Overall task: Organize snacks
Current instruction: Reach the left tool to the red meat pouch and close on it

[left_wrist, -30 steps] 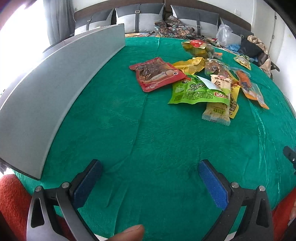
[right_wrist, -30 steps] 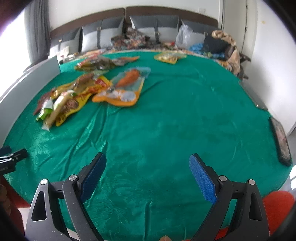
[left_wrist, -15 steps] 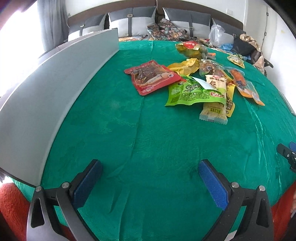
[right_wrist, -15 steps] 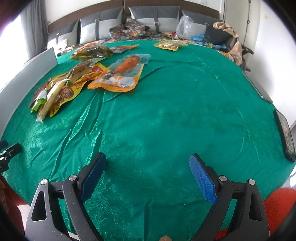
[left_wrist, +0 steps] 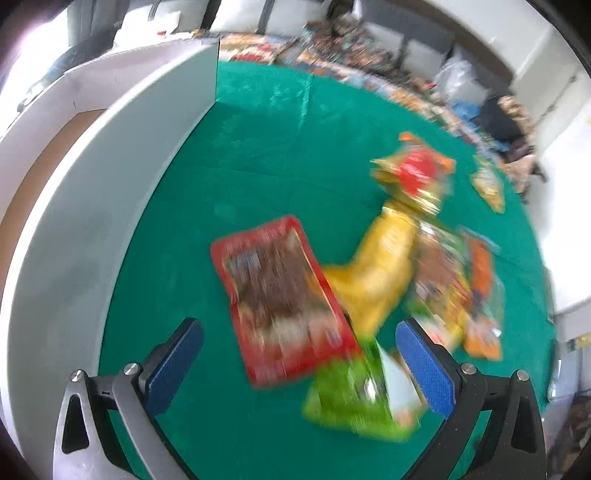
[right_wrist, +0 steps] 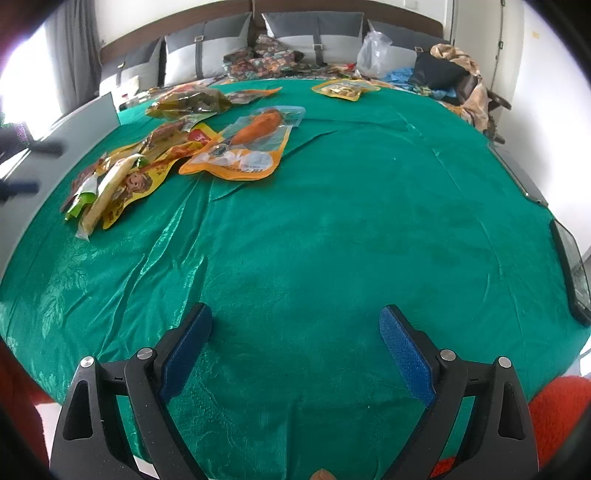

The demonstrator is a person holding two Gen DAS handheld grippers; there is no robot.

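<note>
Several snack packets lie on a green tablecloth [left_wrist: 266, 147]. In the blurred left wrist view, my left gripper [left_wrist: 299, 347] is open and empty above a red packet [left_wrist: 284, 299], with a green packet [left_wrist: 354, 402] and a yellow packet [left_wrist: 376, 269] beside it. A grey box [left_wrist: 92, 229] stands along the left. My right gripper [right_wrist: 295, 332] is open and empty over bare cloth [right_wrist: 332, 240]. An orange packet [right_wrist: 243, 147] and a heap of yellow packets [right_wrist: 129, 177] lie far left of it.
A yellow packet [right_wrist: 343, 88] lies alone at the table's far edge. A sofa with grey cushions [right_wrist: 310, 29], bags and clothes sits behind the table. A dark flat object [right_wrist: 572, 266] lies at the right table edge.
My left gripper has moved forward fast over the table to the red packet; the view is blurred. My right gripper has moved slightly forward. Both stay open.
</note>
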